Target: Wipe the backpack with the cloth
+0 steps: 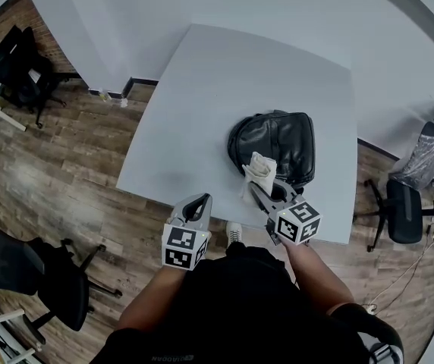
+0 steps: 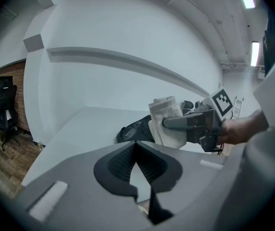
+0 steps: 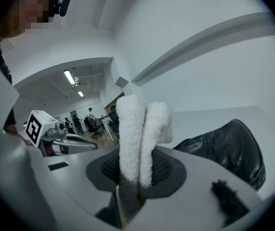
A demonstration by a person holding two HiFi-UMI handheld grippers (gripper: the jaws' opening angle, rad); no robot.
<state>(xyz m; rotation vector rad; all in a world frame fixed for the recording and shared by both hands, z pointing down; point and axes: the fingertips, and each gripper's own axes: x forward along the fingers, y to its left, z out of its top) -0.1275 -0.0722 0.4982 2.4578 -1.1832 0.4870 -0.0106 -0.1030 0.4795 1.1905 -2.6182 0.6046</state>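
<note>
- Black leather backpack (image 1: 278, 139) lies on the white worktop (image 1: 202, 105) in our head view. Our right tongs (image 1: 266, 196) raise the cloth (image 1: 261, 171) by its near edge, apparently ready to wipe, and our left tongs (image 1: 196, 207) hang idle off the worktop's edge.
- Left gripper view: we see the jaws closed together, gripping nothing.
- Right gripper view: the jaws clamp the folded cloth, and its wad sticks out forward, probably as the wiping face.

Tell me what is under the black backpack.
The backpack lies on the white table, bare top showing beside it. Anything directly beneath is covered by the bag. The right gripper holds the cloth by its near edge.
</note>
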